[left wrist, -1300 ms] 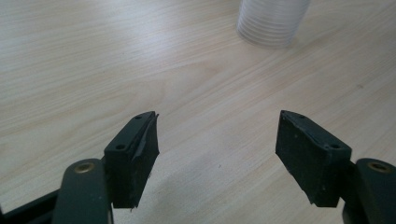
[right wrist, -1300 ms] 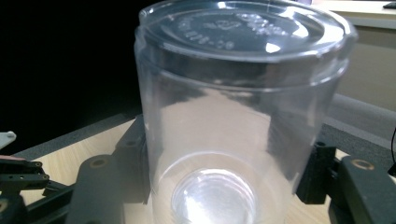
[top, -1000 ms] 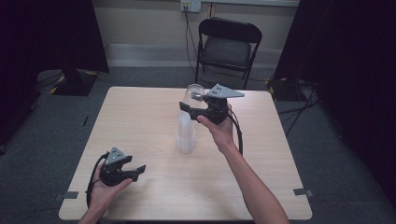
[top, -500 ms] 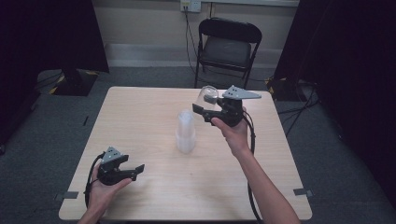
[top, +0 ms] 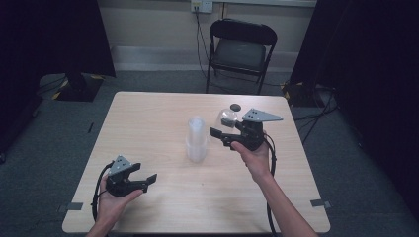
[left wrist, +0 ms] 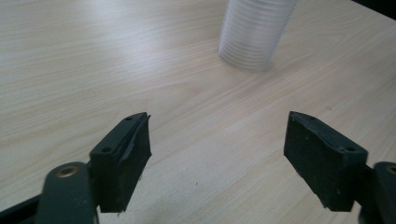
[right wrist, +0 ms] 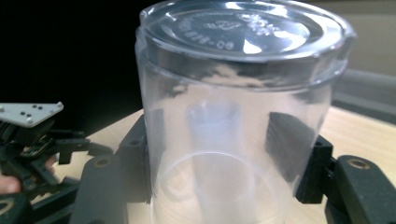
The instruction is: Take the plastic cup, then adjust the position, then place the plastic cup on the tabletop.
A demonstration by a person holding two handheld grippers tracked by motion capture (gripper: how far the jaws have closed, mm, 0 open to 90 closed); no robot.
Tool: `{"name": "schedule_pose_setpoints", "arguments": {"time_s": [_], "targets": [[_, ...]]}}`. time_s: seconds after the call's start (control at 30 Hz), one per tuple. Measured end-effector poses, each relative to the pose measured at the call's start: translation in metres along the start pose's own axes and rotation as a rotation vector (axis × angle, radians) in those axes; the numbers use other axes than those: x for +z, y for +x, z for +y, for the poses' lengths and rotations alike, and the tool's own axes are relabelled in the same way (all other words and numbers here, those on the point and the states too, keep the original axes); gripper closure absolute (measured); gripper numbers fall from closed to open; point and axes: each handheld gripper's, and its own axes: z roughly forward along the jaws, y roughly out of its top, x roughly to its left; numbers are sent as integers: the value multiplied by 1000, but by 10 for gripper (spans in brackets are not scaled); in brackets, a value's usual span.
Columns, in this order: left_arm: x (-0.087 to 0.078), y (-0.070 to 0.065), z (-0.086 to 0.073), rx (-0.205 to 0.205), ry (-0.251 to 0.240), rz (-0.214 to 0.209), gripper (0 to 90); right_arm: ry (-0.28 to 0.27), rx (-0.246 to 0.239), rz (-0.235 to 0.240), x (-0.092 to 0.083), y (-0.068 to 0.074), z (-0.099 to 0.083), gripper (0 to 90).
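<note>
Clear plastic cup (right wrist: 238, 116), upside down with its base uppermost, sits clamped between the two black jaws of the right hand-held gripper (top: 222, 136), which press on its walls from either side; in the high view that cup (top: 228, 116) is held up off the tabletop (top: 148, 118), just to the right of the stack of clear cups (top: 196, 139) standing upright near the middle of the wood-grain surface. The right hand (top: 254, 158) carries its hand-held gripper with the grey three-cornered plate on top and the jaws pointing toward the stack. The left hand-held gripper (top: 148, 180) rests low at the near left of the tabletop, well apart from the stack, its jaws spread wide with nothing between them; they have just been opening. In the left gripper view the ribbed stack (left wrist: 254, 32) stands farther off, beyond the open jaws. A black folding chair (top: 239, 49) stands behind the far edge.
</note>
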Motion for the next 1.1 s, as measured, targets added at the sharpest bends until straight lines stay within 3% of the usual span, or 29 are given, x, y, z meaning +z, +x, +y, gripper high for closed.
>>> {"name": "schedule_pose_setpoints", "arguments": {"time_s": [0.27, 0.63, 0.67, 0.9, 1.1], "targets": [[-2, -5, 1, 12, -21, -12, 243, 29, 48, 31, 6, 5, -20, 378], [0, -20, 8, 22, -78, -76, 343, 60, 103, 80, 12, 14, -36, 391], [-1, -21, 8, 20, -87, -88, 394, 65, 107, 85, 12, 16, -38, 392], [1, -32, 13, 54, -143, -111, 413, 69, 133, 110, 11, 22, -43, 400], [5, -42, 17, 87, -224, -139, 413, 93, 147, 128, 14, 28, -50, 404]]}}
